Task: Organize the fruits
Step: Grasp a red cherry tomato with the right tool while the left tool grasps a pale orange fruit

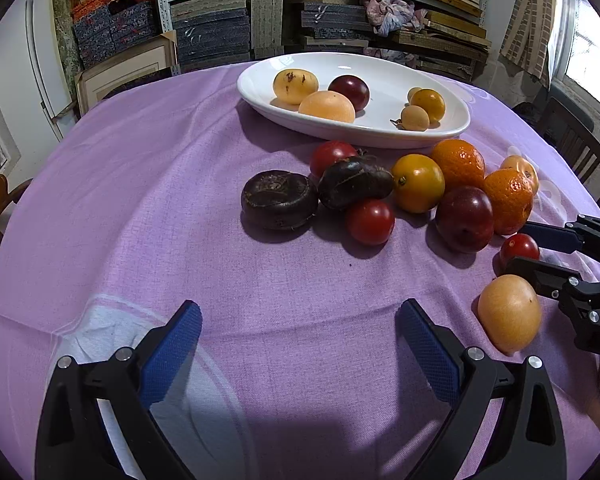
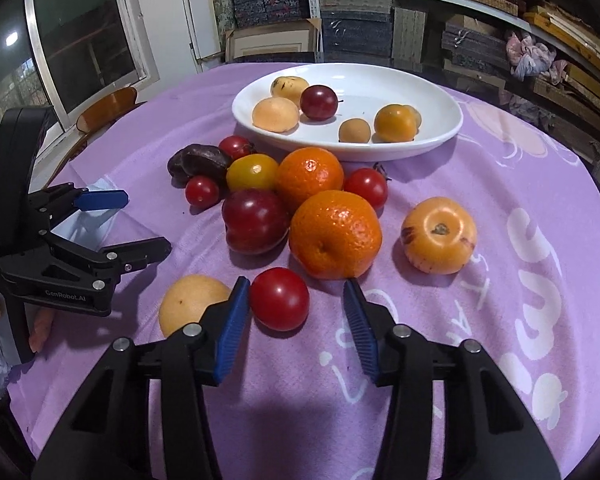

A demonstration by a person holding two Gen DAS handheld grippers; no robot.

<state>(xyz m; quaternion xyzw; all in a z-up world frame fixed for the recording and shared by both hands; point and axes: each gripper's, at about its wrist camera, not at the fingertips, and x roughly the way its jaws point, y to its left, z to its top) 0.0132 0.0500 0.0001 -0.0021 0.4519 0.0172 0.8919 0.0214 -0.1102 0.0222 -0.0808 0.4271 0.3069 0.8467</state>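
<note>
The right gripper (image 2: 296, 300) is lowered over the purple cloth (image 2: 500, 184), w/ a red cherry tomato (image 2: 279, 298) lying between its blue pads. The left pad (image 2: 232, 332) is touching the tomato's side; the right pad (image 2: 360, 332) is seen apart from it, a strip of cloth showing in the gap, so nothing is clamped yet. A pale yellow fruit (image 2: 192, 304) is found just beside the left finger, on the outside.

The left gripper (image 1: 298, 340) is held spread wide over bare cloth, nothing betw. its fingers; in the right wrist view it (image 2: 140, 224) is seen at the table's left, a hand's fingertips (image 2: 40, 330) showing under its body.

Beyond the tomato a cluster is laid on the cloth: two mandarins (image 2: 334, 234) (image 2: 310, 174), touching; a dark red plum (image 2: 256, 220); a yellow tomato (image 2: 252, 172); more red tomatoes; two dark brown fruits (image 1: 278, 200) at the far left. An orange persimmon-like fruit (image 2: 438, 234) sits apart to the right.

Farther back, a white oval dish (image 2: 440, 112) holds six fruits, incl. a plum (image 2: 318, 102). Shelves of stacked boxes (image 2: 356, 24) are seen behind the table.
</note>
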